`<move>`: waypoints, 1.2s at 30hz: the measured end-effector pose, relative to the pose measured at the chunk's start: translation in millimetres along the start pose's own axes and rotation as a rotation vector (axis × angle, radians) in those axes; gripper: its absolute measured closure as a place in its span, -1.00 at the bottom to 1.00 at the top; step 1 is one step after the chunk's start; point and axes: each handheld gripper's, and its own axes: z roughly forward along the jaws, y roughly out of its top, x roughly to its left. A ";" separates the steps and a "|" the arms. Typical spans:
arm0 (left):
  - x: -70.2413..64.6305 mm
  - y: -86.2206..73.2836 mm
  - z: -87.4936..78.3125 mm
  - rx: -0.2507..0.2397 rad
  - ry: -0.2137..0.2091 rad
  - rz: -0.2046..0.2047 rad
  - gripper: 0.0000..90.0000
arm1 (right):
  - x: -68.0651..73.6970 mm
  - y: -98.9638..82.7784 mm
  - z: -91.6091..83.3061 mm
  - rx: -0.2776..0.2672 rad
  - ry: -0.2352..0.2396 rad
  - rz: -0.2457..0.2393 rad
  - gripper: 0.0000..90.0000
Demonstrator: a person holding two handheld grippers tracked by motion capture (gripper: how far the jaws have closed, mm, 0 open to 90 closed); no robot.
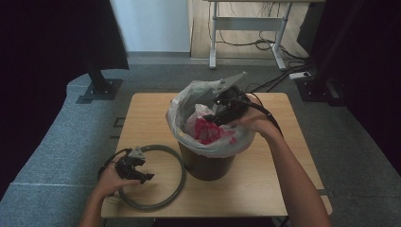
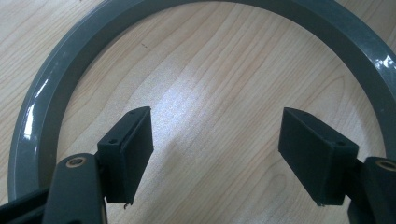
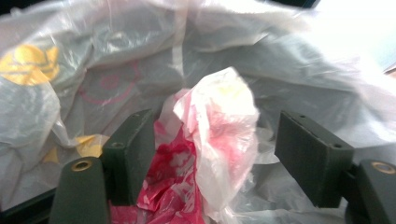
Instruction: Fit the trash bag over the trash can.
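Note:
A dark round bin [image 1: 207, 163] stands mid-table, lined with a clear plastic bag [image 1: 187, 97] folded over its rim. Inside lies a crumpled red-and-white plastic bag [image 1: 208, 130] [image 3: 219, 140]. My right gripper [image 1: 218, 118] [image 3: 215, 158] hovers over the bin's mouth with its jaws wide apart; the red-and-white bag rises between them, and the pads do not press on it. A grey plastic ring [image 1: 177, 182] [image 2: 42, 102] lies flat on the wood at the front left. My left gripper [image 1: 146, 177] [image 2: 215, 158] rests inside the ring, open, with bare wood between its jaws.
The small wooden table [image 1: 265, 184] stands on grey carpet. Beyond it are a white desk frame [image 1: 246, 28] with cables on the floor, and black stand bases [image 1: 99, 90] at both far corners. Dark curtains hang at left and right.

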 end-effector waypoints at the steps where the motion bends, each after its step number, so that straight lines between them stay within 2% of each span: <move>1: 0.1 -0.2 -0.1 -0.001 0.000 -0.001 -0.42 | 0.0 -1.9 -3.4 -0.019 -0.004 0.008 -0.44; 9: 0.6 -0.8 -0.2 -0.004 0.007 -0.002 -0.43 | 2.6 -20.3 -28.0 -0.124 -0.037 0.039 -0.48; 36: 0.9 -2.3 1.1 -0.011 0.018 0.002 -0.45 | 4.0 -103.6 -75.2 -0.327 -0.078 0.118 -0.46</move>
